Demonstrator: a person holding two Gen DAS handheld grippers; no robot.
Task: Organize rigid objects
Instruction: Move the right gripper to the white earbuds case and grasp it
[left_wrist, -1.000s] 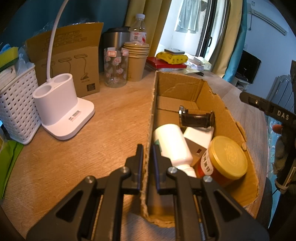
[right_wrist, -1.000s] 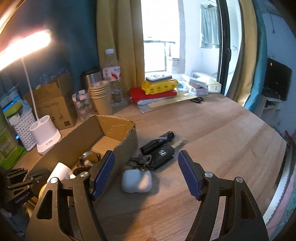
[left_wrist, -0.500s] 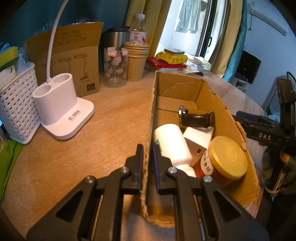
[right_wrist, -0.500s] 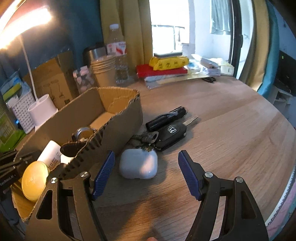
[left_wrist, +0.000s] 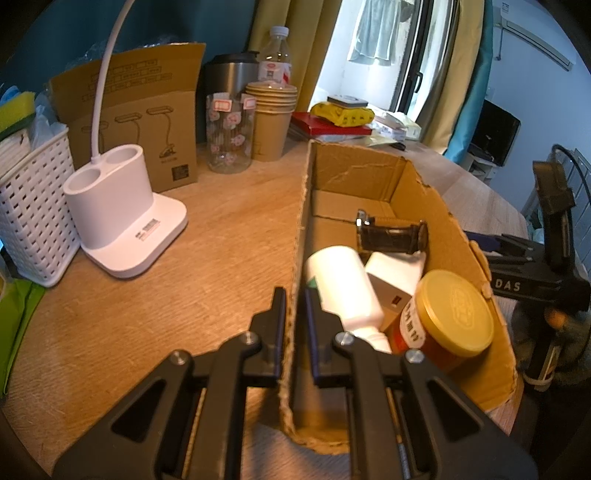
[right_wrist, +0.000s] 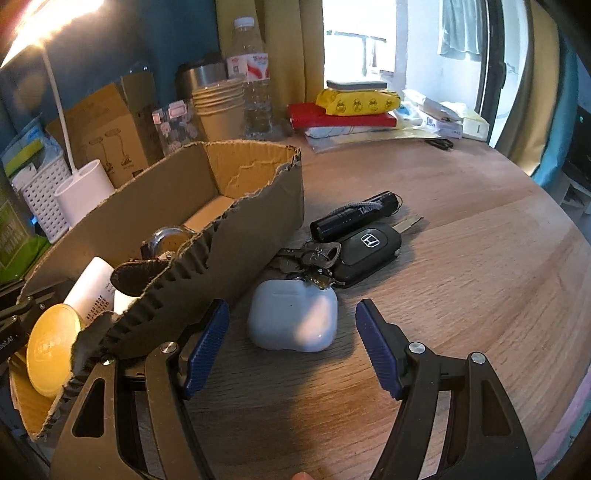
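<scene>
Earbud case (right_wrist: 293, 317) lies just ahead of right tool (right_wrist: 291, 336).

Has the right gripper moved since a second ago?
Yes. The right gripper has dropped closer to the table, so the earbud case now sits just ahead between its open pads.

Wooden counter (right_wrist: 480, 258) carried cardboard box (right_wrist: 258, 206), white earbud case (right_wrist: 293, 317) between the right fingers (right_wrist: 207, 339), car key (right_wrist: 369, 243), flashlight (right_wrist: 354, 216) beyond.
</scene>
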